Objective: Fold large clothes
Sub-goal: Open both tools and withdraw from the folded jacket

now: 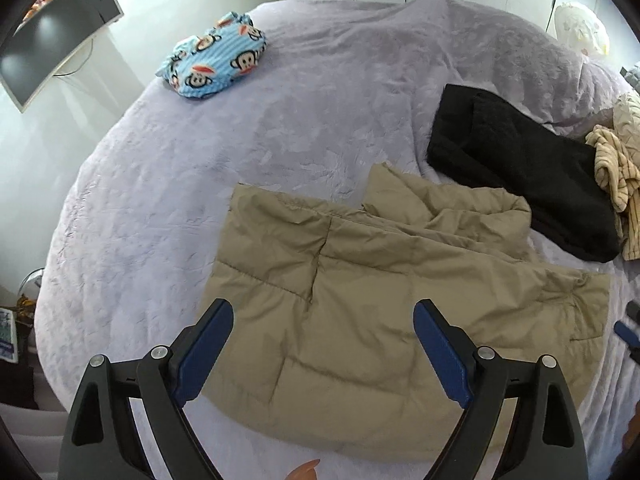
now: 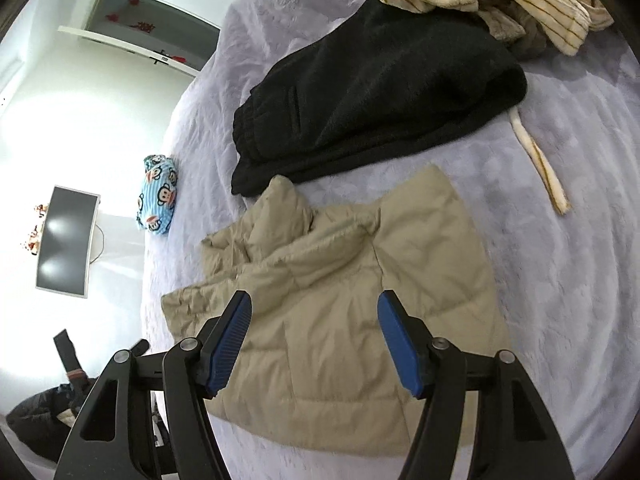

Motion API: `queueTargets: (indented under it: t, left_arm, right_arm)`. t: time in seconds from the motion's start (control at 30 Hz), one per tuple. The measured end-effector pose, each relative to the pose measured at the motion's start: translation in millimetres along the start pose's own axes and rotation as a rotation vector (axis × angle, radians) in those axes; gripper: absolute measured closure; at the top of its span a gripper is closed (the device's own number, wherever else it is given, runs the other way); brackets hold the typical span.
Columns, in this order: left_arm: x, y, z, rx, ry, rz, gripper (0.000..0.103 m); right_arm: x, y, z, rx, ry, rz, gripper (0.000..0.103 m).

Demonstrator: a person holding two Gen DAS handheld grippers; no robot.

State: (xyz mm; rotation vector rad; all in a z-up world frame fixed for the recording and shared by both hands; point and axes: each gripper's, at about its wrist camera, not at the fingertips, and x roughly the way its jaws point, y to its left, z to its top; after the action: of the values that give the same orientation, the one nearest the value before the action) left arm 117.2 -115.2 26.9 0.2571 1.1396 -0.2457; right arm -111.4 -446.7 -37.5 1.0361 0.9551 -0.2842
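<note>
Your left tool and right tool both stand wide and empty above the tan padded jacket, which lies folded on the bed just beside the black garment. Risk, in my judgement: the puffy filling springs the collar fold open, or the next pass drags the neighbouring black garment.

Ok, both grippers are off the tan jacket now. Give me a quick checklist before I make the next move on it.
1. Left gripper open, nothing between its fingers: ok.
2. Right gripper open and empty: ok.
3. Tan jacket lying folded on the bed cover, free of both grippers: ok.
4. Fold tidy: not ok; the far edge, nearest the black garment, is bunched and stands up in a ridge.
5. Black garment clear of the jacket: cannot tell; their edges meet or overlap in the right wrist view.
6. Free bed cover beside the jacket, toward the monkey-print bundle: ok.
</note>
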Motion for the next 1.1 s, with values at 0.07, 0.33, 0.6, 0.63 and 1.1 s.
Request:
queueTargets:
  t: [0.07,0.33,0.6,0.63,1.1]
  left_arm:
    - [-12,-2,-2,-0.01,-0.011,0.003,0.0]
    - [-39,-10,-2,-0.022,-0.028,0.016,0.0]
    - [-48,-21,0,-0.012,-0.04,0.031,0.0]
    - [-48,-22,1,-0.007,-0.042,0.031,0.0]
    - [-28,-5,-17,0.051,-0.072,-0.07,0.007]
  right_arm:
    - [-4,-2,-8,-0.002,0.005,-0.009,0.034]
    - [-17,3,-20,-0.057,0.002,-0.038,0.021]
    - [-24,19,-20,-0.149,-0.056,-0.108,0.0]
    - [-25,20,-21,-0.16,-0.066,-0.118,0.0]
    - [-25,1,-31,-0.122,-0.016,-0.138,0.0]
